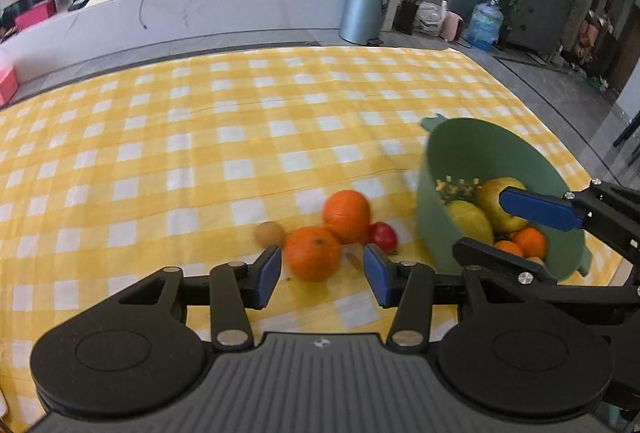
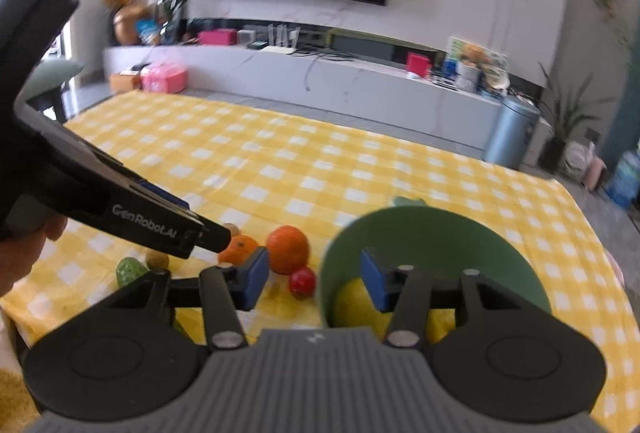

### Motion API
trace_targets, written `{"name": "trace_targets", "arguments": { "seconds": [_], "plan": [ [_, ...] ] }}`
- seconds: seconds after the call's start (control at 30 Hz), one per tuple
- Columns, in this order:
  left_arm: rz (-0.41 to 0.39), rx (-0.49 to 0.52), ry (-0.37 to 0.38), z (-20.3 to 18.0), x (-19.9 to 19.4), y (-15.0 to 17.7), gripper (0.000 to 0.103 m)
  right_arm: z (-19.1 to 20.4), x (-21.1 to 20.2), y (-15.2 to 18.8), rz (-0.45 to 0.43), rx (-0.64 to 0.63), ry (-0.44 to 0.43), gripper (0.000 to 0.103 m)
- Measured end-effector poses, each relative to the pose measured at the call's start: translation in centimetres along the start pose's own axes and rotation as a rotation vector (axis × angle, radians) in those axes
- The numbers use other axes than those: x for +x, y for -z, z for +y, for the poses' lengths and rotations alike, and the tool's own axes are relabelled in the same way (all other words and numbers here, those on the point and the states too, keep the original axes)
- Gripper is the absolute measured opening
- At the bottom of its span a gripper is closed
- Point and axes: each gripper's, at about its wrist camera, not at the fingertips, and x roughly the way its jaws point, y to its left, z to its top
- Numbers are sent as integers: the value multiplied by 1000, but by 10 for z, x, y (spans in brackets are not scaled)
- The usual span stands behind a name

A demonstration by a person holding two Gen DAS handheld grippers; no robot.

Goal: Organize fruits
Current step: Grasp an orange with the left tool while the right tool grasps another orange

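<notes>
— Oranges [image 1: 325,239] loose on the checked cloth [image 1: 200,153], two of them touching, with a small red fruit [image 1: 383,236] and a brown kiwi-like one [image 1: 270,233] just beside. Green bowl [image 1: 492,153] to their right, already holding yellow fruit and small tangerines.

— Left gripper [image 1: 320,275] parted, nothing between the pads, nearer orange just ahead of the gap. Right gripper [image 2: 314,279] likewise parted and empty, straddling the bowl's near rim, one blue pad inside over the yellow fruit.

— Risks from here?

— Closing on that round orange off-centre: likely to squirt out and roll, nudging the neighbour and the red fruit away. Also the right finger inside the bowl: a careless pull could catch the rim and tip or drag it. Both grippers close together, so a clash looks possible. Motion blur on both views, so exact contact hard to call.

— Any writing?

— "GenRobot.AI" in white on the left gripper's arm, seen from the right wrist. Nothing else legible.
</notes>
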Motion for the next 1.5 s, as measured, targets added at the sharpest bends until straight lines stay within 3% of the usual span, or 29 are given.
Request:
{"name": "trace_targets", "arguments": {
  "seconds": [0.2, 0.4, 0.77, 1.17, 1.5],
  "plan": [
    [2, -44, 33, 27, 9, 3, 55, 16, 25, -11, 55, -120, -15, 40],
    [11, -5, 60, 36, 23, 4, 55, 25, 52, -21, 125, -225, -55, 38],
    [53, 47, 110, 26, 48, 8, 55, 19, 91, -39, 269, -470, -211, 37],
    [58, 165, 33, 1, 67, 16, 55, 13, 107, -38, 311, -587, -260, 43],
    [56, 120, 43, 4, 68, 15, 51, 14, 118, -38, 337, -641, -294, 44]
  ]
}}
